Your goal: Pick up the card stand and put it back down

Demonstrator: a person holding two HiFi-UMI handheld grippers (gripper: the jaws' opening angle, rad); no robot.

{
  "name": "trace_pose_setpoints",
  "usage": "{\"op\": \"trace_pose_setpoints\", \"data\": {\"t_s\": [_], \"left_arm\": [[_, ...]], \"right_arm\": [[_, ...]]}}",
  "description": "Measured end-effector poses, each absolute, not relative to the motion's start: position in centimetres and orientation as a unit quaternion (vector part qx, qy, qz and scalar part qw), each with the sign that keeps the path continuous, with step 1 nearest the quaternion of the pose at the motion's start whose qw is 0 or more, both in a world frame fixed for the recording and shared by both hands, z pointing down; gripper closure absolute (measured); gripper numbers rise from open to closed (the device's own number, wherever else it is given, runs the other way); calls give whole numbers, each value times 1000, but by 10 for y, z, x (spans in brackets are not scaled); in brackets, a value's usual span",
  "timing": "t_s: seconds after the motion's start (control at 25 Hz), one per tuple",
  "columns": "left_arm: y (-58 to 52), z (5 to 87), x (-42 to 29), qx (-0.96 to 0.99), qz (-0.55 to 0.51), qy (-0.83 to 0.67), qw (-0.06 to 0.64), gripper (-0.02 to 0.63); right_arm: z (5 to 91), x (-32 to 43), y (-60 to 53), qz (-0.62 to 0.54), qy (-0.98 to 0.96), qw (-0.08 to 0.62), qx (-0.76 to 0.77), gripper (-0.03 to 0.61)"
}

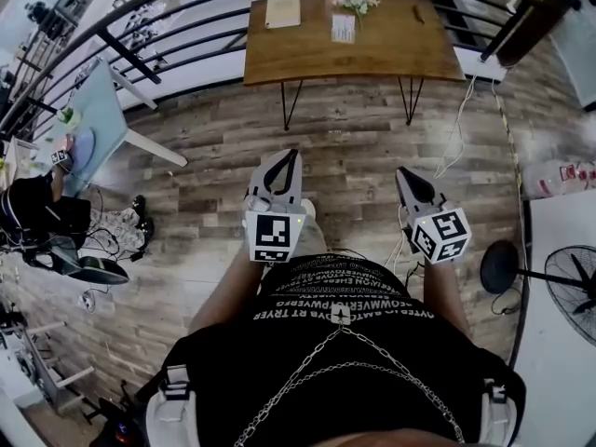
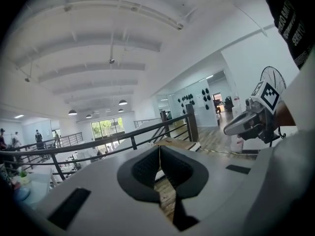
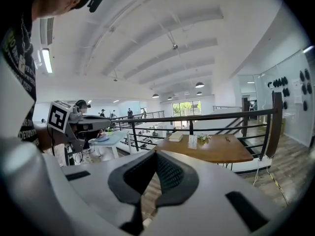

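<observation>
The card stand (image 1: 344, 28) is a small upright clear card on the wooden table (image 1: 372, 54), far ahead of me; in the right gripper view the card stand (image 3: 192, 141) stands mid-table. My left gripper (image 1: 295, 155) and right gripper (image 1: 401, 172) are both held in front of my body over the plank floor, well short of the table. Each has its jaws shut with nothing between them, and the pads meet in the left gripper view (image 2: 159, 149) and the right gripper view (image 3: 156, 155).
A small flower pot (image 1: 357, 1), a tan notebook (image 1: 282, 11) and a pen (image 1: 419, 14) share the table. A black railing (image 1: 186, 26) runs behind it. A light blue table (image 1: 93, 124) stands at left, a floor fan (image 1: 570, 291) at right, and cables trail over the floor.
</observation>
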State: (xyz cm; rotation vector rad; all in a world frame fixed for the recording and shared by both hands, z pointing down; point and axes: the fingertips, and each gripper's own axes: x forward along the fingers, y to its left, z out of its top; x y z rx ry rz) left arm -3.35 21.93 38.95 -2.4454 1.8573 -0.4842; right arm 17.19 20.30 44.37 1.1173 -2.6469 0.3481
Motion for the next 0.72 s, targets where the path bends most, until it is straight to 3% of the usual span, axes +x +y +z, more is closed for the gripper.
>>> {"op": "trace_pose_setpoints", "data": {"t_s": [0.28, 0.72], "left_arm": [[188, 393, -52, -766, -180, 614, 69, 586], [130, 407, -51, -798, -161, 580, 35, 584]], "right_arm": [[449, 147, 177, 125, -910, 130, 373, 565], [459, 131, 122, 133, -902, 149, 383, 565]]}}
